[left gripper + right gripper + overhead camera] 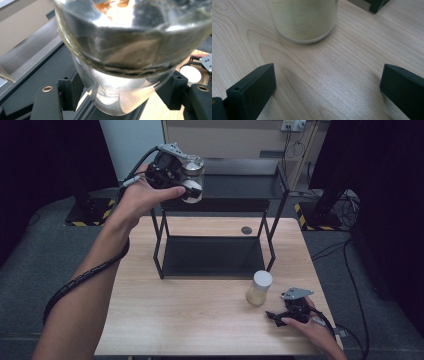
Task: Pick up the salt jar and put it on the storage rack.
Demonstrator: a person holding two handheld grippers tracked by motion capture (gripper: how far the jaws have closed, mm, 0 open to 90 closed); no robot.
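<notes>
Left gripper: fingers closed on a clear glass jar with a metal lid, held aloft above the top level of the black shelf rack. Right gripper: resting low on the wooden bench near its right front corner, fingers spread wide, gripping nothing. A second jar, white-lidded with pale contents, stands upright on the bench just beyond those fingers, apart from them.

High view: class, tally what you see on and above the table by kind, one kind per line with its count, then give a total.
Glass jars: 2, a jar with a silver lid held over the rack, a jar with a white lid on the table
Black shelf racks: 1
Hand-held grippers: 2, left gripper, right gripper
Total: 5
</notes>
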